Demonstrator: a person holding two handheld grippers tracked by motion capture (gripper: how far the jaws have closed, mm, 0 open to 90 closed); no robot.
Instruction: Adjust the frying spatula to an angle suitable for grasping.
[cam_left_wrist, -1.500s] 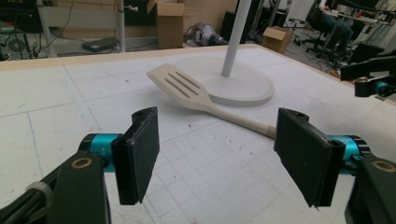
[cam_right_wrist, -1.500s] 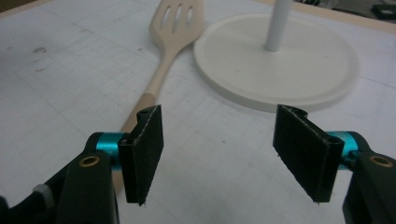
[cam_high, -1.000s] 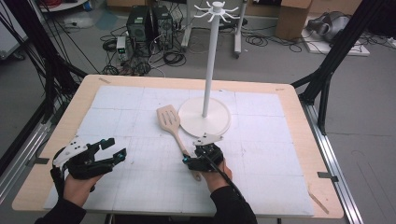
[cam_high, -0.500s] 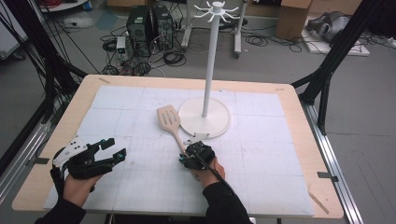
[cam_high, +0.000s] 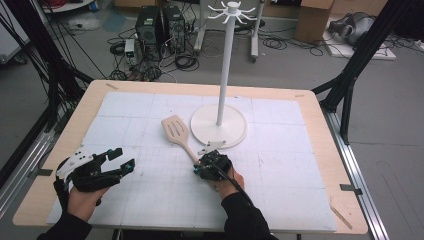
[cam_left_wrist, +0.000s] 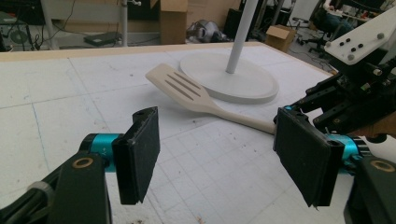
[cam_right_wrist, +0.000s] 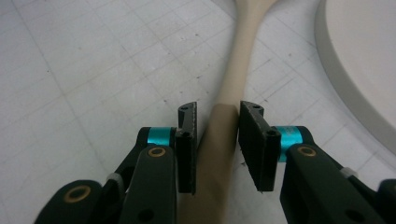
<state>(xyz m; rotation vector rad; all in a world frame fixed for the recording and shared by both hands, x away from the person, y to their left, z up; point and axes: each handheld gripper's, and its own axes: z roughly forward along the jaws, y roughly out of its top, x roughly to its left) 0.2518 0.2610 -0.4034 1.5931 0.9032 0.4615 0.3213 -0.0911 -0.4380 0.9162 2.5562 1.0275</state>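
Observation:
A pale wooden slotted spatula (cam_high: 176, 131) lies on the white mat, its blade beside the stand's round base. My right gripper (cam_high: 199, 164) is at the handle's near end. In the right gripper view the handle (cam_right_wrist: 233, 79) runs between the two black pads, which press in on it from both sides, and my right gripper (cam_right_wrist: 217, 140) is shut on it. My left gripper (cam_high: 122, 159) hovers low at the table's front left, open and holding nothing. In the left gripper view its pads (cam_left_wrist: 140, 154) stand wide apart, with the spatula (cam_left_wrist: 187, 91) lying beyond them.
A white hook stand (cam_high: 218, 126) with a tall pole and round base stands mid-table, just right of the spatula blade. The gridded white mat (cam_high: 150, 200) covers most of the wooden table (cam_high: 320, 115). Cables, computers and boxes sit on the floor behind.
My right gripper slid left and forward onto the spatula handle's end and its jaws came in around it. The left gripper barely moved.

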